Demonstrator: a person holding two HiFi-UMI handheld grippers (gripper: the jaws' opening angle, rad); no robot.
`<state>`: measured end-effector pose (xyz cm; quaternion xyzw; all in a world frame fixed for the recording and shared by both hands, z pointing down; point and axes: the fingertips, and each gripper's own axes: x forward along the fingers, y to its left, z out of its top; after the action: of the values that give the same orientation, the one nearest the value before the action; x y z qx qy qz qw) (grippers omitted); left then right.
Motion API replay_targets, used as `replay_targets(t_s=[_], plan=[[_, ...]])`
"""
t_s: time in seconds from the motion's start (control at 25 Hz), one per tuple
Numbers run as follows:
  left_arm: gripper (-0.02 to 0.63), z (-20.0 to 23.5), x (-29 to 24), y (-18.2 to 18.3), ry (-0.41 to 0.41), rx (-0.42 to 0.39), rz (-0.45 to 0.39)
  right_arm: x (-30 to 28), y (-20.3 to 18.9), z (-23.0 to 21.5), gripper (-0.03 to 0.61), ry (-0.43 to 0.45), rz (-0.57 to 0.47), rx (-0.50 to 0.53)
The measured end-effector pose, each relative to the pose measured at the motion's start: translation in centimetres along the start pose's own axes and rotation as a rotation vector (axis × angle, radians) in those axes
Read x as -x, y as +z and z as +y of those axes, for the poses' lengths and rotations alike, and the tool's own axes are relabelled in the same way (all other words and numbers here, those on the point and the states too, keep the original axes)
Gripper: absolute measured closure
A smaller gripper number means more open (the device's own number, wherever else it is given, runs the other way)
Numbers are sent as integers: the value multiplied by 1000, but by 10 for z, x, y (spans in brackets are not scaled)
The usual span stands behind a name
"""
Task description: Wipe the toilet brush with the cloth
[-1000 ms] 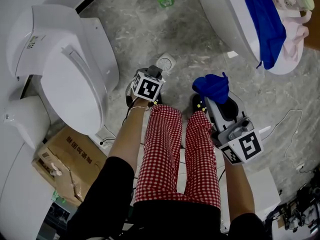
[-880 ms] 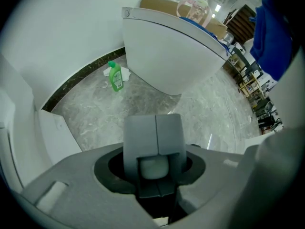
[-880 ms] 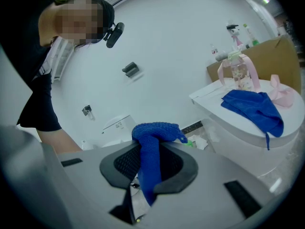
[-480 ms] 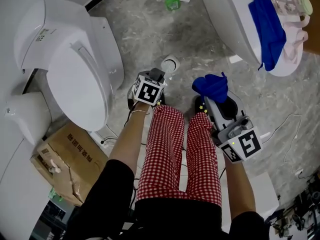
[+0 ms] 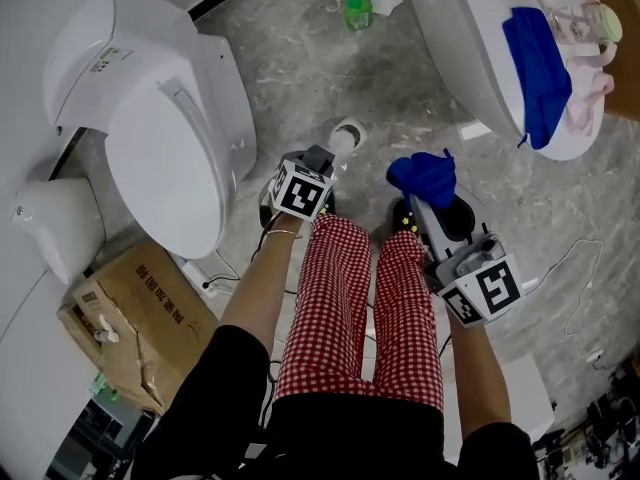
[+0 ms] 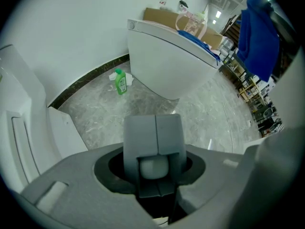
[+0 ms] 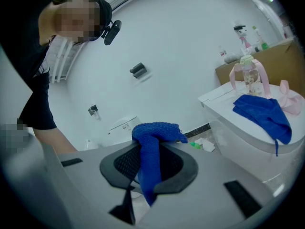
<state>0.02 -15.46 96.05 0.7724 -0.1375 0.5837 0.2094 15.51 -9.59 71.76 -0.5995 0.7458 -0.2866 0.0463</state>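
**Grey marble floor, brush and cloth both gripped, not yet brought together**

Head view: Veined grey floor [image 5: 300, 58] runs between a white toilet [image 5: 160, 138] on your left and a second white fixture [image 5: 460, 28] at upper right, where a spare cloth [image 5: 535, 63] lies draped. You stand over it. Your left tongs [image 5: 322, 160] point steeply down. The white round piece just past their tip is, I judge, the toilet brush [image 5: 347, 136]. Your right tongs [image 5: 425, 203] reach forward nearly level, with the blue cloth [image 5: 422, 176] bunched at their tip. Brush and cloth sit near each other but apart, so wiping looks not yet begun.

Left gripper view: your tongs are closed around a white rounded part of the brush [image 6: 153, 167]. That grip pins it so it should hold steady under rubbing.

Right gripper view: your tongs are clamped on the cloth [image 7: 151, 156]. A fold humps over the top and a tail hangs below, likely leaving loose fabric to wrap around the brush.
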Motion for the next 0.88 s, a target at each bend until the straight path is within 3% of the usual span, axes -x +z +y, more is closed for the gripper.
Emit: replay_targets(t_s=[0.88], plan=[[439, -8, 72, -11, -59, 120, -158, -6, 18, 39, 505, 19, -11, 17]])
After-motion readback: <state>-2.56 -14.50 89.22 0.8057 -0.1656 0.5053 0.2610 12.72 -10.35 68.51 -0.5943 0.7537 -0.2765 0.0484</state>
